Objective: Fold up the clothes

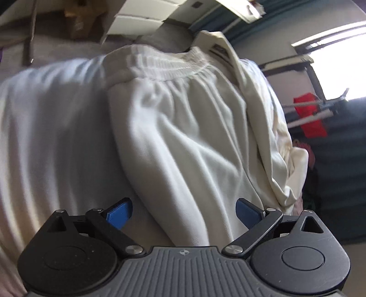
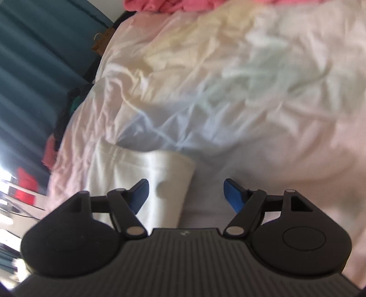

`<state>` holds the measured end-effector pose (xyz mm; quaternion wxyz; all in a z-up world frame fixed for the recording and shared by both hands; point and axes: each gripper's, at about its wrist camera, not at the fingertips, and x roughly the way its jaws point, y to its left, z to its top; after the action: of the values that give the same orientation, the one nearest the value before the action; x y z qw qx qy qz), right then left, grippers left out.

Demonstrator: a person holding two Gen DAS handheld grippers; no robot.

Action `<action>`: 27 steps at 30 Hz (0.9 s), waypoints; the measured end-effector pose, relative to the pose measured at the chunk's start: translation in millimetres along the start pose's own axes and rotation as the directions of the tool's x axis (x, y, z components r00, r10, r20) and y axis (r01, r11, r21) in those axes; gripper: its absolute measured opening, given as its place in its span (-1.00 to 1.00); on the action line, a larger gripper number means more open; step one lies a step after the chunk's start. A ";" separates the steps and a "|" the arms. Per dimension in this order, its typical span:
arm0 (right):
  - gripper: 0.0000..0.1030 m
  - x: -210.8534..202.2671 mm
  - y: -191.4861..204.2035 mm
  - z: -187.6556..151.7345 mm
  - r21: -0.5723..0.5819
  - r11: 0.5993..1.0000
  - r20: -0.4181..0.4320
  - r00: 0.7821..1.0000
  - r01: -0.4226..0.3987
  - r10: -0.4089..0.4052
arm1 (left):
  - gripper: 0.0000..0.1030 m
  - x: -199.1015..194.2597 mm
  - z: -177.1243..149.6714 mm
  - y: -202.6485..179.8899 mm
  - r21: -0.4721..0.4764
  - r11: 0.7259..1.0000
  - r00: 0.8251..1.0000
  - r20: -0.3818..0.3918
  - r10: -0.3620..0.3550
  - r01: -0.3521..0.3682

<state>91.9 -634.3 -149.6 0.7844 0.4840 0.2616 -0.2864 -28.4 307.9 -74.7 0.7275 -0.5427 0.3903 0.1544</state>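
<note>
White shorts (image 1: 183, 128) with an elastic waistband (image 1: 169, 66) lie spread on the bed in the left wrist view, folded lengthwise. My left gripper (image 1: 184, 211) is open just above the lower end of the shorts, its blue pads (image 1: 120, 213) either side of the cloth. A cream garment (image 1: 270, 128) lies crumpled along the right of the shorts. In the right wrist view my right gripper (image 2: 185, 194) is open over a folded white cloth edge (image 2: 146, 182), which sits between the jaws toward the left pad (image 2: 139, 195). Nothing is gripped.
A pale pink wrinkled bedsheet (image 2: 263, 102) covers the bed. Pink clothing (image 2: 183, 5) lies at the far edge. Teal curtains (image 2: 34, 57) hang on the left. White boxes (image 1: 146, 18) sit beyond the shorts; a red cloth (image 1: 308, 116) hangs on a rack at right.
</note>
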 end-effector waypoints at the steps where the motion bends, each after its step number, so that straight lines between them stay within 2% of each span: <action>1: 0.38 1.7 1.2 -1.4 0.007 1.000 -0.011 1.000 -0.015 0.016 | 0.86 5.3 3.1 6.1 -0.038 0.999 0.999 -0.019 -0.029 0.028; 5: 0.32 7.8 9.1 -5.1 -0.028 0.998 -0.026 0.998 -0.057 0.057 | 0.79 14.2 13.1 6.0 -0.032 0.999 1.000 -0.003 -0.027 0.027; 6: 0.30 7.7 9.1 -4.1 -0.031 0.997 -0.017 0.998 -0.066 0.065 | 0.71 13.7 13.7 5.2 -0.024 0.999 1.000 0.010 -0.028 0.028; 7: 0.10 7.6 9.2 -3.1 -0.033 0.997 -0.009 0.997 -0.074 0.073 | 0.64 12.4 13.7 4.7 -0.017 0.999 0.999 0.023 -0.032 0.032; 8: -0.16 7.4 9.2 -2.0 -0.035 0.996 0.000 0.997 -0.082 0.082 | 0.52 11.2 13.7 4.2 -0.010 0.999 0.999 0.037 -0.036 0.036; 9: -0.30 7.3 9.2 -1.0 -0.038 0.995 0.008 0.996 -0.090 0.090 | 0.35 10.0 13.8 3.6 -0.003 0.999 0.998 0.050 -0.040 0.040; 10: -0.53 7.2 9.3 0.0 -0.041 0.994 0.016 0.995 -0.098 0.098 | 0.25 8.7 13.8 3.1 0.003 0.999 0.997 0.063 -0.044 0.043; 11: -0.67 7.1 9.3 1.0 -0.043 0.993 0.025 0.994 -0.106 0.107 | 0.02 7.5 13.8 2.5 0.010 0.999 0.996 0.077 -0.048 0.047; 12: -0.71 6.9 9.4 2.0 -0.046 0.992 0.033 0.993 -0.114 0.115 | -0.30 6.3 13.8 2.0 0.017 0.999 0.995 0.090 -0.052 0.050; 13: -0.77 6.8 9.4 3.0 -0.049 0.991 0.041 0.991 -0.121 0.123 | -0.43 5.0 13.8 1.4 0.025 0.998 0.993 0.103 -0.056 0.054; 14: -0.83 6.7 9.4 4.0 -0.052 0.990 0.050 0.990 -0.129 0.132 | -0.60 1.3 12.5 1.3 0.033 0.996 0.989 0.122 -0.089 0.086; 17: -0.88 4.3 10.1 7.0 -0.058 0.986 0.081 0.984 -0.156 0.160 | -0.70 -12.7 8.3 -2.1 0.058 0.973 0.960 0.159 -0.231 0.225; 19: -0.89 -4.6 13.1 8.7 -0.051 0.982 0.127 0.974 -0.183 0.188 | -0.72 -21.1 5.6 -4.7 0.068 0.942 0.926 0.175 -0.336 0.329; 21: -0.89 -14.2 16.5 11.0 -0.029 0.978 0.169 0.963 -0.208 0.210 | -0.72 -27.1 6.0 -0.8 0.041 0.901 0.884 0.181 -0.432 0.432; 22: -0.89 -18.9 18.2 12.3 -0.024 0.976 0.189 0.958 -0.215 0.216 | -0.73 -28.2 6.2 2.1 0.021 0.885 0.869 0.181 -0.461 0.465; 24: -0.89 -27.0 21.2 14.2 -0.016 0.977 0.221 0.952 -0.215 0.213 | -0.73 -28.5 5.4 6.8 -0.010 0.882 0.869 0.176 -0.462 0.471; 25: -0.89 -28.6 22.0 14.1 -0.014 0.982 0.223 0.956 -0.190 0.189 | -0.73 -28.2 4.7 9.0 -0.020 0.891 0.880 0.169 -0.445 0.454; 27: -0.89 -26.8 20.6 12.3 -0.006 0.992 0.204 0.971 -0.127 0.126 | -0.73 -26.2 2.8 12.0 -0.031 0.927 0.919 0.147 -0.366 0.374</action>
<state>89.4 -632.7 -113.7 0.8221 0.4705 0.1472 -0.2849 -52.0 320.0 -63.2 0.7527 -0.6158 0.2243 0.0628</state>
